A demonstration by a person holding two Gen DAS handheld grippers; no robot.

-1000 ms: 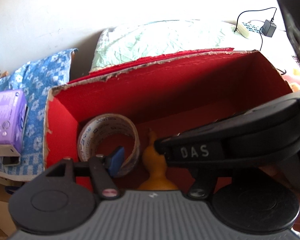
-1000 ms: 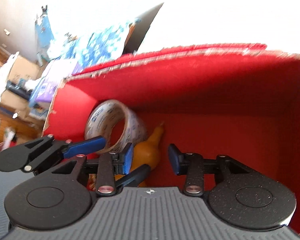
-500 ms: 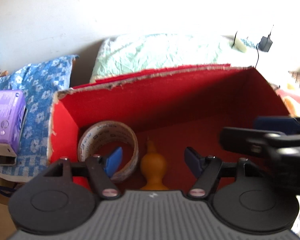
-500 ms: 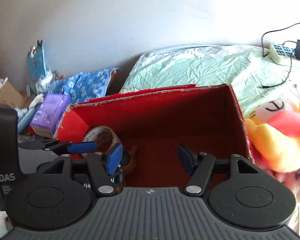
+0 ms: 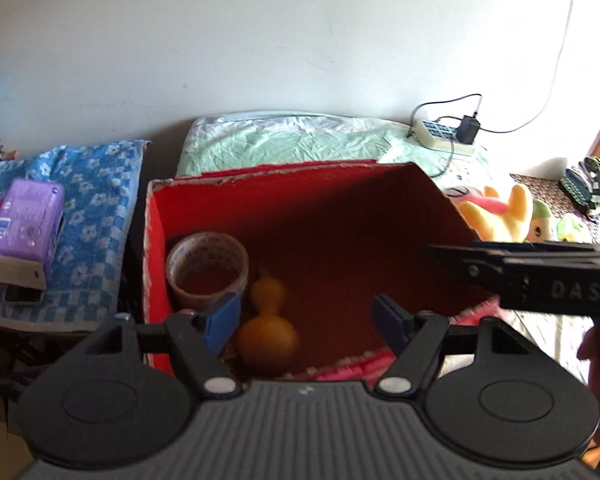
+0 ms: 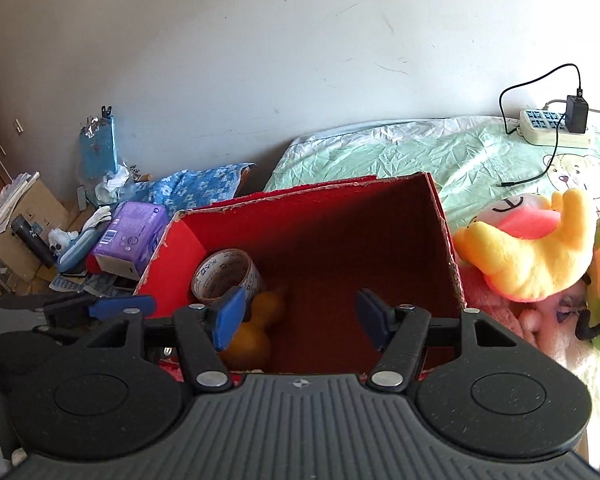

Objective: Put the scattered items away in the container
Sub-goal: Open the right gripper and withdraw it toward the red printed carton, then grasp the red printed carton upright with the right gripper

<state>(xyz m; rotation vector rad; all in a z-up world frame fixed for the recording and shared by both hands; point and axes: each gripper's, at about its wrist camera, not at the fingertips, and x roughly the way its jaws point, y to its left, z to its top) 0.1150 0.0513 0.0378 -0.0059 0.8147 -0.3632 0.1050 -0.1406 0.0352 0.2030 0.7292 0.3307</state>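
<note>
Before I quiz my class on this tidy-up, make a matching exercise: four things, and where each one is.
Things:
1. tape roll
2. orange gourd
3. yellow plush toy
4. purple pack

Places:
a. outside the red box, to its left
b. on the bed, right of the box
c. inside the box, against its left wall
d. inside the box, beside the tape

Pairs: 1-c, 2-d, 3-b, 4-a

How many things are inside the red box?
2: a tape roll in the left corner of the red box, and an orange gourd toy right beside it. The near wall may hide more.
</note>
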